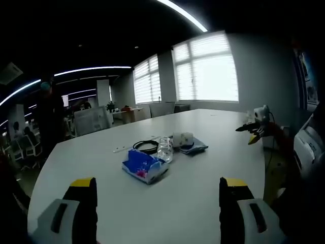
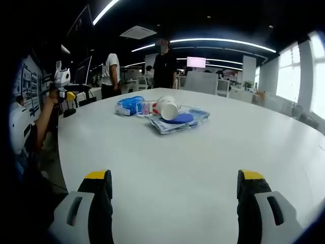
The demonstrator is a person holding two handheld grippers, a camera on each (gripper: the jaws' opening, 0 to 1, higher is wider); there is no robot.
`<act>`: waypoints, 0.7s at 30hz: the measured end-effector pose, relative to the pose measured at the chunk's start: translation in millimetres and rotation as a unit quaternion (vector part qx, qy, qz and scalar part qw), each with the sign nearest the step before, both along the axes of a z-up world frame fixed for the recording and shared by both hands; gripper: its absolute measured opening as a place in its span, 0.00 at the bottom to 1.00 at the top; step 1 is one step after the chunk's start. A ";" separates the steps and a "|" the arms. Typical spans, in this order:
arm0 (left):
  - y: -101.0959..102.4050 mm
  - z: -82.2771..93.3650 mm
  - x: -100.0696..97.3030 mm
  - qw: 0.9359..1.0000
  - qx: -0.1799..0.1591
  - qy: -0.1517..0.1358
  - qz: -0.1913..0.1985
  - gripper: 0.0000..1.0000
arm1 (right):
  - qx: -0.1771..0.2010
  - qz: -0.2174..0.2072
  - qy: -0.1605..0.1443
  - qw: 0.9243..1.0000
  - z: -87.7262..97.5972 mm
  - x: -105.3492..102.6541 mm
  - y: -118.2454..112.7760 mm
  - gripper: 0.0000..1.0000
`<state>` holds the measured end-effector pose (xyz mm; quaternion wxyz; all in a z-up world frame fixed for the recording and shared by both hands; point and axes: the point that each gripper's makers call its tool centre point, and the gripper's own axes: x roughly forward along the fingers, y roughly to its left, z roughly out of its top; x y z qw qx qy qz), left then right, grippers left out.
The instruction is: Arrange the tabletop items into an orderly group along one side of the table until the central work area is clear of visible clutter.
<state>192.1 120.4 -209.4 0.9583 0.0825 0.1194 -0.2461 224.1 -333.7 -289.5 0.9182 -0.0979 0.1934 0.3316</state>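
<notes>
A small cluster lies mid-table. In the left gripper view I see a blue packet [image 1: 143, 165], a clear plastic bottle [image 1: 165, 149] lying down, a coiled black cable [image 1: 146, 146], a white paper cup [image 1: 183, 139] and a blue pouch [image 1: 196, 148]. In the right gripper view the blue packet [image 2: 129, 105], bottle [image 2: 147, 108] and tipped cup [image 2: 167, 108] lie by a clear bag with a blue item [image 2: 180, 120]. My left gripper [image 1: 158, 183] is open, well short of the cluster. My right gripper [image 2: 174, 176] is open above bare table.
The white table [image 1: 203, 203] is large, with its edge curving at the left. A thin white stick [image 1: 122, 149] lies by the cable. The right gripper [image 1: 254, 129] shows at the table's far-right edge, the left gripper [image 2: 63, 87] at the left. People [image 2: 164, 65] stand beyond the table.
</notes>
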 end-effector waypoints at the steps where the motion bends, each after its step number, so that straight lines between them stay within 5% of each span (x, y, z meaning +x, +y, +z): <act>1: -0.4 -0.2 0.3 1.000 0.000 0.000 -0.001 1.00 | 0.000 0.000 0.000 1.000 -0.1 0.0 -0.3 1.00; 21: -9.5 0.5 11.2 1.000 -0.002 0.013 -0.017 0.96 | 0.004 0.002 -0.003 1.000 2.6 -0.4 2.9 1.00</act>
